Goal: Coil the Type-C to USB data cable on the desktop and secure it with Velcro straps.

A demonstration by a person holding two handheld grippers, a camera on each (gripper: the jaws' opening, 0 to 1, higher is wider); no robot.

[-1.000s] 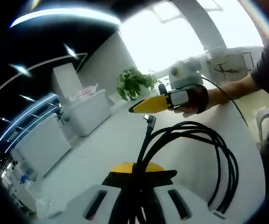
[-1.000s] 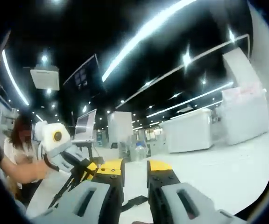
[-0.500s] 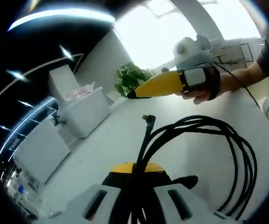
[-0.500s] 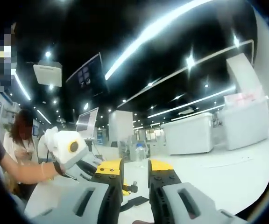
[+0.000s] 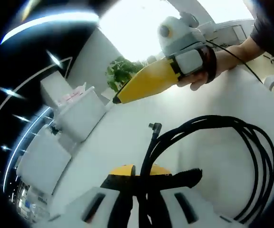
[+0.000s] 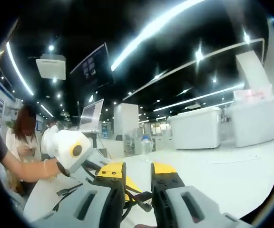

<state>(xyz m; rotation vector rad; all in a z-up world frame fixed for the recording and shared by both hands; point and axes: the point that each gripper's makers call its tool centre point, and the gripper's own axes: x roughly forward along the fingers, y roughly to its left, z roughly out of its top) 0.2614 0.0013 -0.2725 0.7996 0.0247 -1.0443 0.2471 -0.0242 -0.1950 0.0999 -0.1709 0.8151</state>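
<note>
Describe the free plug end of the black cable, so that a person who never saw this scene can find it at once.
In the left gripper view, start at the white desktop, where the black cable lies in loops, its strands gathered between the left gripper's jaws. One strand rises from the jaws alone toward the right gripper's yellow tip. It ends in the small angled plug; the other strands curve back in loops.

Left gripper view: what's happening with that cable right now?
A person works a gripper in each hand over a white desktop. The left gripper is shut on the black data cable, already looped into a coil, one connector end sticking up. The right gripper hovers above, holding nothing. No Velcro strap is fastened around the coil.
</note>
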